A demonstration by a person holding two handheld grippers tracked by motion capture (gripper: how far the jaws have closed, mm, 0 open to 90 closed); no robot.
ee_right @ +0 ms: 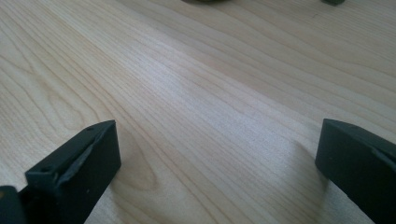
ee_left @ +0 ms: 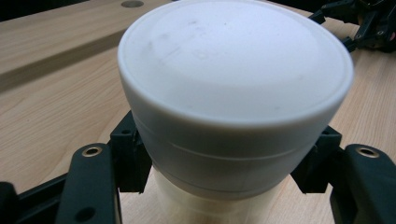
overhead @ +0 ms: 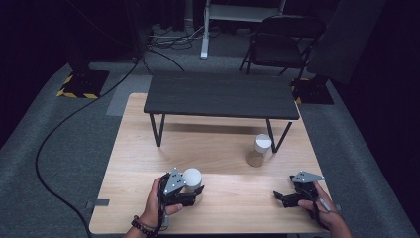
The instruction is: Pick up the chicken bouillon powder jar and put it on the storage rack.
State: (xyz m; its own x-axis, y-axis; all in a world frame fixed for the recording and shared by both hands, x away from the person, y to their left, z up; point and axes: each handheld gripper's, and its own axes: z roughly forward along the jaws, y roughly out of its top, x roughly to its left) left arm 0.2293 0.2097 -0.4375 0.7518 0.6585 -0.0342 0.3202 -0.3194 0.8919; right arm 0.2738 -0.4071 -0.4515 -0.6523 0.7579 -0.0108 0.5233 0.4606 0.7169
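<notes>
Wooden table (overhead: 148, 163), dark room. Left gripper (overhead: 190, 191) clamped on white-lidded jar (overhead: 192, 179) near the front edge, right gripper (overhead: 285, 197) spread wide, empty. Could slip if lifted: pinched just under the lid.

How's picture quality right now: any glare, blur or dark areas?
High view: table lit, floor around it dim. Left gripper view: white-lidded jar close, lid bright and soft-edged. Right gripper view: wood grain sharp nearby, pale sheen across it, jaws slightly blurred.
</notes>
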